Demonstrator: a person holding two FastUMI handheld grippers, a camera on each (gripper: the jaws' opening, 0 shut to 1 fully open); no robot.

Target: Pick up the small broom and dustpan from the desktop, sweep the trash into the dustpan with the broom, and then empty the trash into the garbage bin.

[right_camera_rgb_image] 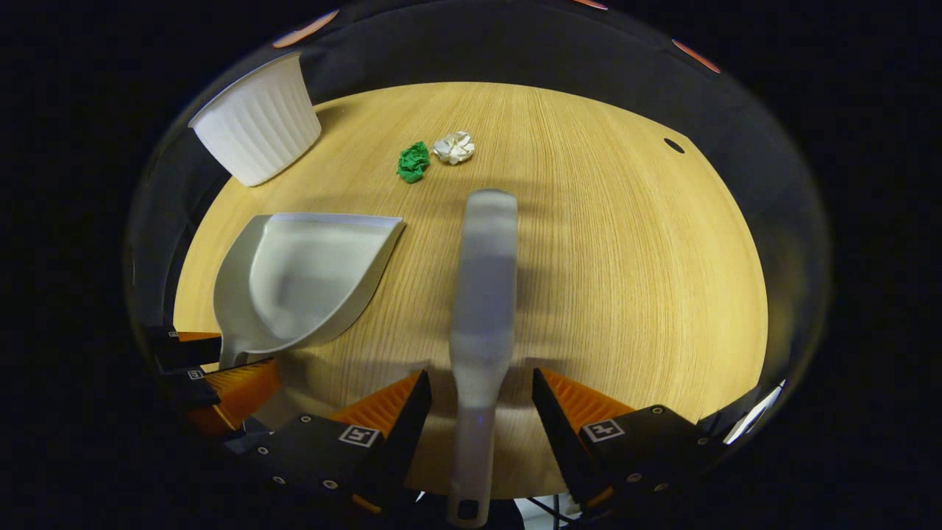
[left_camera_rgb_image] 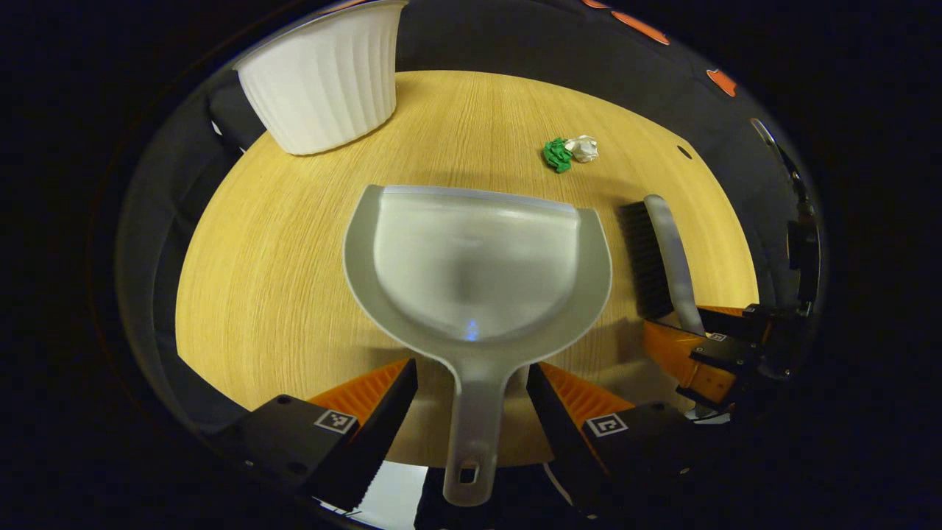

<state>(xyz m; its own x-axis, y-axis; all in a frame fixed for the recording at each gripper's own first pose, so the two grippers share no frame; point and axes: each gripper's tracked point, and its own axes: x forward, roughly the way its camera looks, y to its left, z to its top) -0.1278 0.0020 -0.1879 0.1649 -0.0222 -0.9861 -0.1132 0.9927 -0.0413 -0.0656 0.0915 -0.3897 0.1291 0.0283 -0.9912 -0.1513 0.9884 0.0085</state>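
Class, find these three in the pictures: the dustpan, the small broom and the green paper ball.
dustpan [left_camera_rgb_image: 471, 258]: left gripper view, middle of its scoop.
small broom [right_camera_rgb_image: 482, 294]: right gripper view, back of its head.
green paper ball [right_camera_rgb_image: 413, 162]: right gripper view, its centre.

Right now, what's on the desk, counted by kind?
Paper scraps: 2, one green scrap and one white scrap
Dustpan: 1
Broom: 1
White bin: 1
Total: 5
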